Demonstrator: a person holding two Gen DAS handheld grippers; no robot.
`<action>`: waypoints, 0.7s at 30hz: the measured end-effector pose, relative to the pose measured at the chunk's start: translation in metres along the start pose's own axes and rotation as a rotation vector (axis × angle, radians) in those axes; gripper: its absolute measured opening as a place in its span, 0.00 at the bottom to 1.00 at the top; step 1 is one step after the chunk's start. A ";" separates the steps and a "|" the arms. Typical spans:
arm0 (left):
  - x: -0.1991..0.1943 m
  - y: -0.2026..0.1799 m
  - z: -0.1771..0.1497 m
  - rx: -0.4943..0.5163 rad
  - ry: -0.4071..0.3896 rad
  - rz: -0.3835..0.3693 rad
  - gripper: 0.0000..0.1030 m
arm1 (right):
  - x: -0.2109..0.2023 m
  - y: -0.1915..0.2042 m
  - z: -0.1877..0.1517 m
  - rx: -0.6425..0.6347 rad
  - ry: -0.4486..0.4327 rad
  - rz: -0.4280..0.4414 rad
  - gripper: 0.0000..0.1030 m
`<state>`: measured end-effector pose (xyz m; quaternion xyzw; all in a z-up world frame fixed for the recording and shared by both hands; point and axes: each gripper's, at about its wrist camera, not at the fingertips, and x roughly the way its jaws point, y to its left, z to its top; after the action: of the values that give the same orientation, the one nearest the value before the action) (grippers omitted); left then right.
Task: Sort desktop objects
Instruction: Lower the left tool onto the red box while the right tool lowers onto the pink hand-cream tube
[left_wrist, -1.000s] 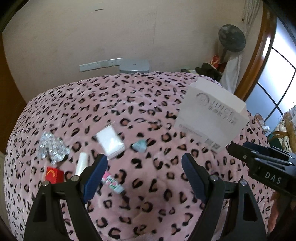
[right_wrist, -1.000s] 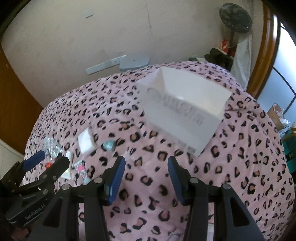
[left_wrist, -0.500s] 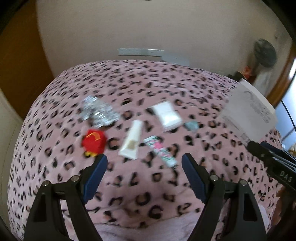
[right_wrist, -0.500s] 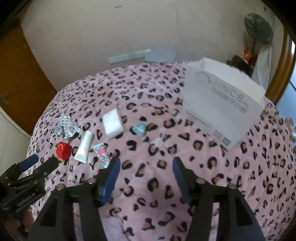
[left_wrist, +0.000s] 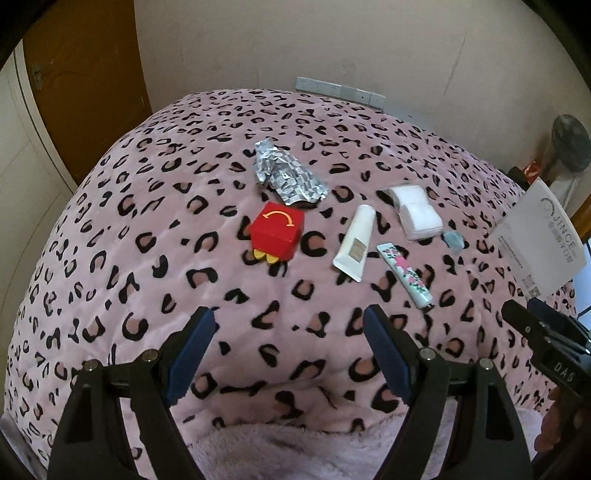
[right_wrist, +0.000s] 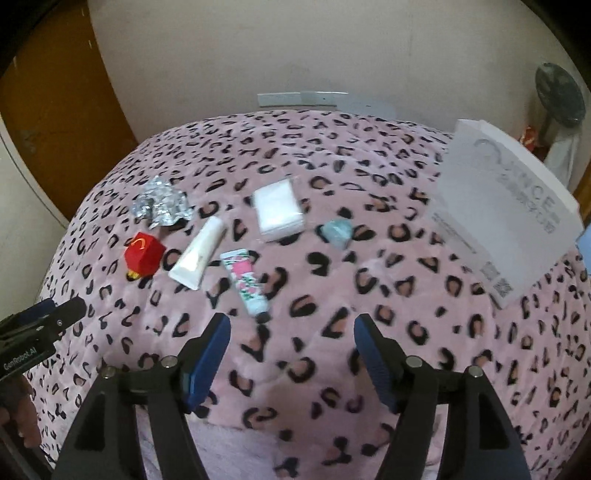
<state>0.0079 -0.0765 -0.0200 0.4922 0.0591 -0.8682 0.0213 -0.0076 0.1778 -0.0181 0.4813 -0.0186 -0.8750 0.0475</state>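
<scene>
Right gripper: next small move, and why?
Probably lower the right gripper onto the floral tube. Its jaws are opening with nothing between them, and that tube lies nearest, just ahead, clear of the white tube.

two downward-tilted wrist views, same leopard-print blanket (left_wrist: 147, 229)

Readable stuff here: the white paper bag (left_wrist: 539, 236) has "JINCE" printed beside a ring logo, plus smaller lines and QR codes I can't make out. The left gripper (right_wrist: 40, 332) body says "GenRobot.AI", the right gripper (left_wrist: 546, 332) says "DAS". The little red box (left_wrist: 277, 230) has a yellow arch mark.
</scene>
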 end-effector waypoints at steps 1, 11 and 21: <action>0.004 0.003 0.001 -0.002 0.001 0.000 0.81 | 0.003 0.003 -0.001 -0.006 0.005 0.002 0.69; 0.063 0.023 0.036 0.011 0.013 -0.024 0.81 | 0.050 0.022 0.014 -0.067 0.024 0.071 0.69; 0.128 0.024 0.065 0.083 0.069 -0.037 0.81 | 0.102 0.029 0.037 -0.115 0.096 0.093 0.69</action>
<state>-0.1109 -0.1052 -0.0992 0.5211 0.0328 -0.8527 -0.0175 -0.0914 0.1383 -0.0816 0.5177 0.0114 -0.8475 0.1166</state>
